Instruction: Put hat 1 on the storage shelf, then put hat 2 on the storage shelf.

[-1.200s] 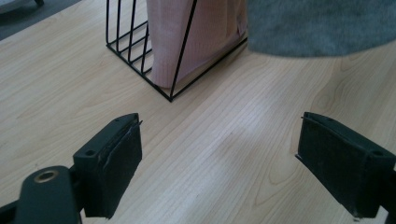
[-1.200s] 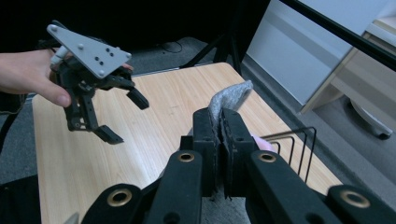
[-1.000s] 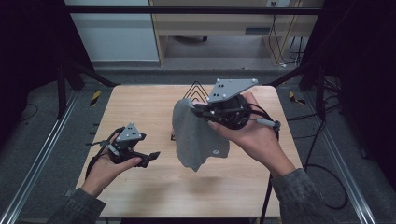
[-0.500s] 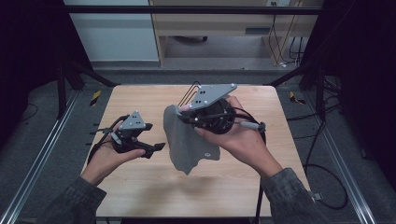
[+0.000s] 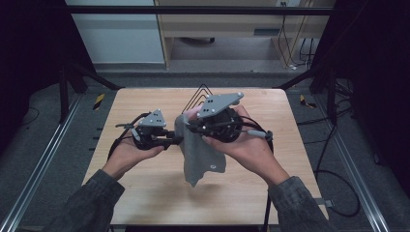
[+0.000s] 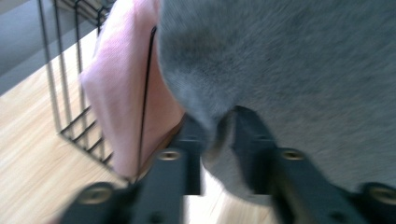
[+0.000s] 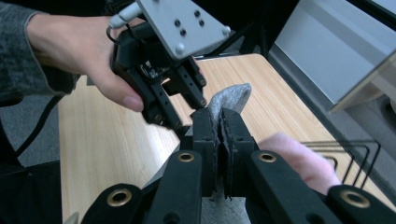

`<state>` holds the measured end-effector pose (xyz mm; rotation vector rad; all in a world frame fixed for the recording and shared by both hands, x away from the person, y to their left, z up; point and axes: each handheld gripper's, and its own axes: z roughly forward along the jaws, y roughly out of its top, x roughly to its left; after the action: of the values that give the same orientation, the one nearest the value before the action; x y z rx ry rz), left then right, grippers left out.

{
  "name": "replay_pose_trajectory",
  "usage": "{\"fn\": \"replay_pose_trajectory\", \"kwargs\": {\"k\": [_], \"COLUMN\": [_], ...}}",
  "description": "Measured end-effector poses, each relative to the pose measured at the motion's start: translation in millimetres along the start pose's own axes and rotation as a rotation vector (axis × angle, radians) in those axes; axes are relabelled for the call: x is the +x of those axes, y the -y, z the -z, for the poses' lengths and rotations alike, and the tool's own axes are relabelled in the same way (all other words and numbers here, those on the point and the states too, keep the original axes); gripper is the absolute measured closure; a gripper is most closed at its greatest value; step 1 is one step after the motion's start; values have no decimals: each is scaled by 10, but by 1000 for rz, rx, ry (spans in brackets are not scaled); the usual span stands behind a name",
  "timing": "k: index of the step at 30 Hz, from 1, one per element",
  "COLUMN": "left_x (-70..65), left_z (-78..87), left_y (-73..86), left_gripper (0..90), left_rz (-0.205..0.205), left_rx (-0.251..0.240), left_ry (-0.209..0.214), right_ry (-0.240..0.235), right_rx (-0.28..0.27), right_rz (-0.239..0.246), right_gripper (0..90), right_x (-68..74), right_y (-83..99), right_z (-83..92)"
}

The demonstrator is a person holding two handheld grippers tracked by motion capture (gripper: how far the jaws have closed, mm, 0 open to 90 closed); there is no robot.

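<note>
A grey cloth [image 5: 203, 157] hangs above the wooden table [image 5: 140, 193]. My right gripper [image 5: 189, 126] is shut on its top edge, and in the right gripper view the fabric [image 7: 231, 95] is pinched between the jaws of that gripper [image 7: 219, 116]. My left gripper [image 5: 176, 140] reaches in from the left at the cloth's side edge. Its jaws have just been closing, and in the left gripper view the left gripper [image 6: 217, 126] squeezes a fold of the grey cloth [image 6: 303, 70] between its pads.
A pink cloth [image 6: 121, 93] lies over a black wire rack [image 5: 200, 93] at the table's far middle, right behind the grey cloth. Dark frame posts and cables stand around the table, and pale cabinets are beyond it.
My left gripper has moved right and up to the grey cloth and closed on its edge. The right gripper has carried the cloth slightly left and toward the person.
</note>
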<state>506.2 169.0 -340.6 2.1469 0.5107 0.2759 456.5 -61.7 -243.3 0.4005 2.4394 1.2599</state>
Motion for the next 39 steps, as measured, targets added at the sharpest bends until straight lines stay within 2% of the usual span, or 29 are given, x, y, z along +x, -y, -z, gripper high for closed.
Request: {"fn": "replay_pose_trajectory", "kwargs": {"k": [2,3,6,10,13,21,27,32,35,39], "left_x": [-10,-24,-58,-104,-123,-97,-99,-55,6,92], "left_z": [-34,-44,-18,82,164,382,507,576,644,698], "left_y": [-40,-59,-111,-215,-312,-696,-953,-1168,-1336,-1541], "left_gripper": [861,875,881,882,883,884,885,885,885,885], "left_rz": [19,19,0,-24,-25,-55,-74,-83,-84,-87], "left_rx": [-2,3,33,41,26,10,-15,-33,-72,-109], "left_ry": [4,0,-22,-47,-67,-123,-140,-179,-205,-236], "right_ry": [11,18,41,76,104,178,199,226,251,277], "right_rx": [3,4,4,2,-7,-34,-69,-93,-103,-140], "right_rz": [-16,-25,-47,-77,-100,-120,-157,-167,-157,-167], "right_gripper": [862,862,862,862,862,861,862,862,862,862], "right_x": [-40,-63,-130,-241,-334,-585,-762,-906,-1030,-1239], "right_y": [67,97,184,268,286,168,103,-32,-144,-257], "right_z": [27,45,128,239,328,514,598,666,709,758]}}
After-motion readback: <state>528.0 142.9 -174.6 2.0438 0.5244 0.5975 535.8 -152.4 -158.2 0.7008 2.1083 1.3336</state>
